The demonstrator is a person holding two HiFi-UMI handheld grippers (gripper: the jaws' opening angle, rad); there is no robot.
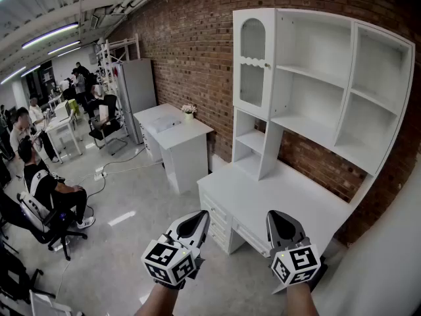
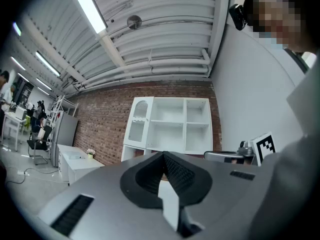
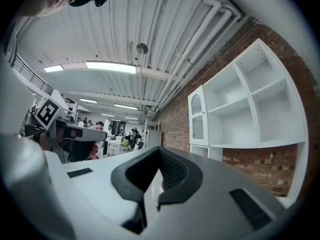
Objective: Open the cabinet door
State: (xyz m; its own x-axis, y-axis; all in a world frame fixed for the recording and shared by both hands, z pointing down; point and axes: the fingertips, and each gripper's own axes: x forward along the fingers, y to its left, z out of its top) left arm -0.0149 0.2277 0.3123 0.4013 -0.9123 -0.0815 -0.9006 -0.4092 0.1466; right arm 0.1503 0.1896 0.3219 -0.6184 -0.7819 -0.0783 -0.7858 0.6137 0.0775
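The white hutch [image 1: 329, 87] stands on a white desk against the brick wall. Its cabinet door [image 1: 253, 61], arched with ribbed glass and a small knob [image 1: 267, 65], sits shut at the hutch's upper left. In the head view my left gripper [image 1: 195, 224] and right gripper [image 1: 284, 228] hang side by side, low, in front of the desk and well short of the door. Both are shut and empty. The door [image 2: 137, 124] lies far beyond the left gripper [image 2: 163, 156] in its own view, and the door [image 3: 198, 119] lies right of the right gripper [image 3: 160, 151].
The desk [image 1: 263, 196] under the hutch has drawers facing me. A second white desk [image 1: 177, 133] with a small flower pot [image 1: 189, 110] stands further left, a grey cabinet [image 1: 138, 91] behind it. People sit on office chairs [image 1: 46, 183] at left. A white wall [image 1: 388, 255] closes the right.
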